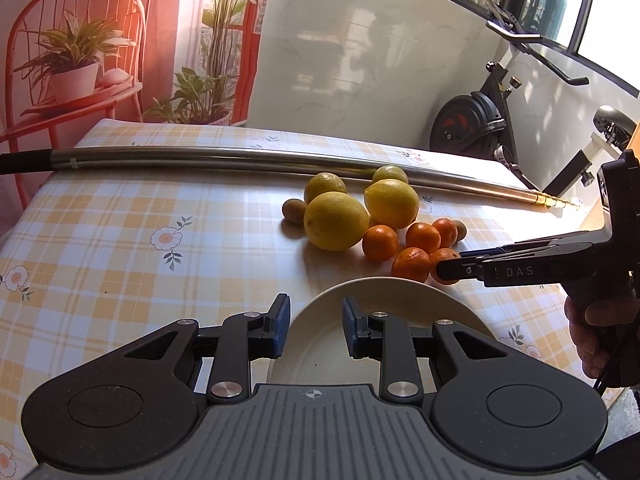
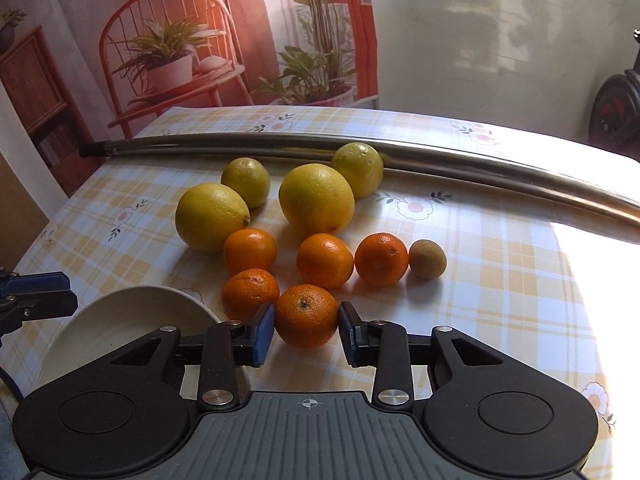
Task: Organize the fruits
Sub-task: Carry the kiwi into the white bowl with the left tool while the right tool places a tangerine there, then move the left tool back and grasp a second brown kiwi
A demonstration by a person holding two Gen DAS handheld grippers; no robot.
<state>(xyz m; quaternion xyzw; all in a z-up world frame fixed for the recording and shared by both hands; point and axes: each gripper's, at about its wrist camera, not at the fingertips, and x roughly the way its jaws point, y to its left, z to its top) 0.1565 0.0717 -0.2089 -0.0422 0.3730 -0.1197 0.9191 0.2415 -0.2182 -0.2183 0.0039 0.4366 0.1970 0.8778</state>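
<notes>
Several mandarins, lemons and two brown kiwis lie clustered on the checked tablecloth. My right gripper (image 2: 307,325) is open and straddles the nearest mandarin (image 2: 306,312), its blue pads close to both sides of the fruit. Seen from the left wrist view, the right gripper (image 1: 442,269) reaches in from the right around that mandarin (image 1: 445,258). My left gripper (image 1: 316,316) stands open over a white plate (image 1: 384,292) with nothing between its pads. The plate (image 2: 120,320) has no fruit on the part that shows. A big lemon (image 1: 336,220) lies just beyond it.
A long metal pipe (image 1: 240,160) lies across the table behind the fruit. One kiwi (image 2: 427,259) sits right of the mandarins, another (image 1: 294,211) left of the lemons. An exercise bike (image 1: 480,120) stands past the table's far right corner. A hand (image 1: 592,328) holds the right gripper.
</notes>
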